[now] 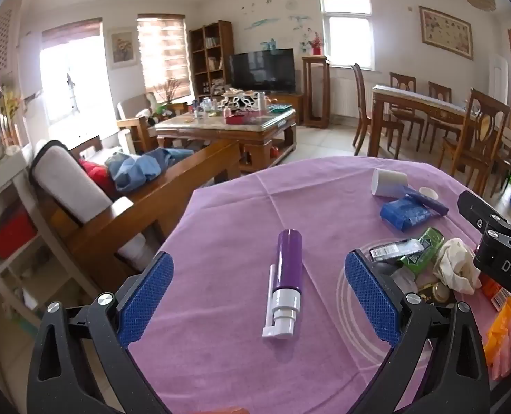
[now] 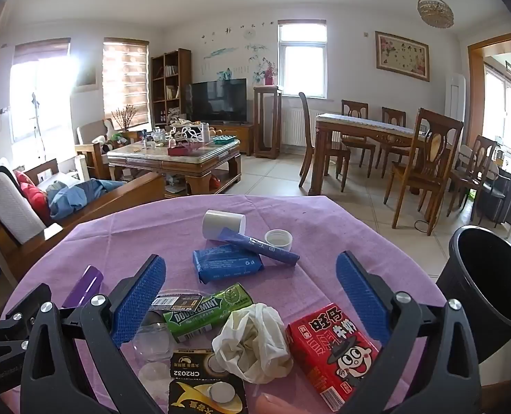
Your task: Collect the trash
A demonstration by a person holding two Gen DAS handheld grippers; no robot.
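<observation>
A purple spray bottle (image 1: 286,276) with a white nozzle lies on the purple tablecloth (image 1: 228,207), between the fingers of my open left gripper (image 1: 259,276), which do not touch it. My right gripper (image 2: 252,276) is also open and hovers over a heap of trash: a green Doublemint pack (image 2: 207,310), a crumpled white wrapper (image 2: 255,341), a red drink carton (image 2: 335,348), a battery card (image 2: 203,379) and clear plastic (image 2: 152,345). Further back lie a blue packet (image 2: 226,264), a blue tube (image 2: 259,245), a tipped white cup (image 2: 221,224) and a white cap (image 2: 278,239).
A black bin (image 2: 487,293) stands off the table's right edge, its mouth tilted toward the table. A wooden sofa (image 1: 145,200) is close on the left. A coffee table (image 2: 176,162) and a dining set (image 2: 386,145) stand farther back across the tiled floor.
</observation>
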